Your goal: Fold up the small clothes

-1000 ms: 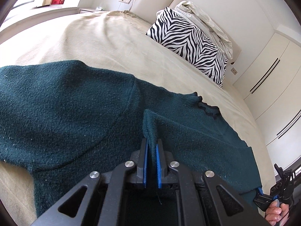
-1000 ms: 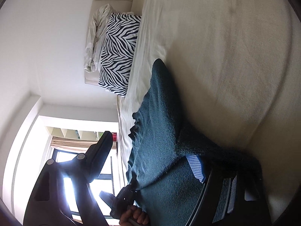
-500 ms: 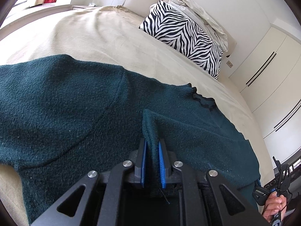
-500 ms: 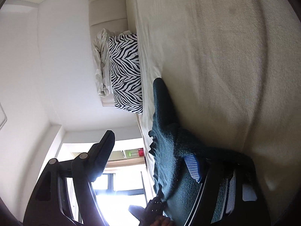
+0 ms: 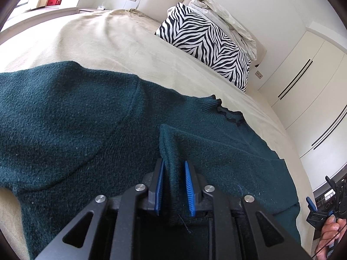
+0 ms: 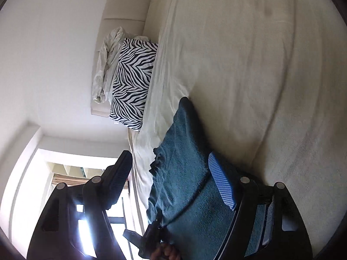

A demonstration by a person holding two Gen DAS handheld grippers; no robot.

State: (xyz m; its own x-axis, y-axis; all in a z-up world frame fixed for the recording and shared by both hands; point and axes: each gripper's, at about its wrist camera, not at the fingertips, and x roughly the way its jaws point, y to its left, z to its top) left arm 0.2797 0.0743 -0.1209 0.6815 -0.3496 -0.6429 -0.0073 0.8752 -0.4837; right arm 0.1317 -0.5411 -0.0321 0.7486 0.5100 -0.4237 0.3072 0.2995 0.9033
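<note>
A dark green knitted sweater [image 5: 71,117] lies spread on the beige bed [image 5: 108,34]. A folded edge of it [image 5: 171,143] stands up between the blue pads of my left gripper [image 5: 173,171], whose jaws have parted a little and sit loose around the fabric. My right gripper [image 6: 171,173] is wide open, rolled on its side, with the sweater [image 6: 184,173] lying between its fingers and against the right blue pad [image 6: 221,184]. The right gripper also shows in the left wrist view [image 5: 325,203], in a hand at the sweater's far right corner.
A zebra-print pillow [image 5: 208,45] and crumpled white bedding [image 5: 223,15] lie at the headboard. White wardrobe doors [image 5: 303,82] stand to the right of the bed. A bright window [image 6: 71,195] is behind the right gripper.
My left gripper's jaws have opened slightly around the fold they pinched. My right gripper has drawn back, so the sweater lies more loosely between its open fingers.
</note>
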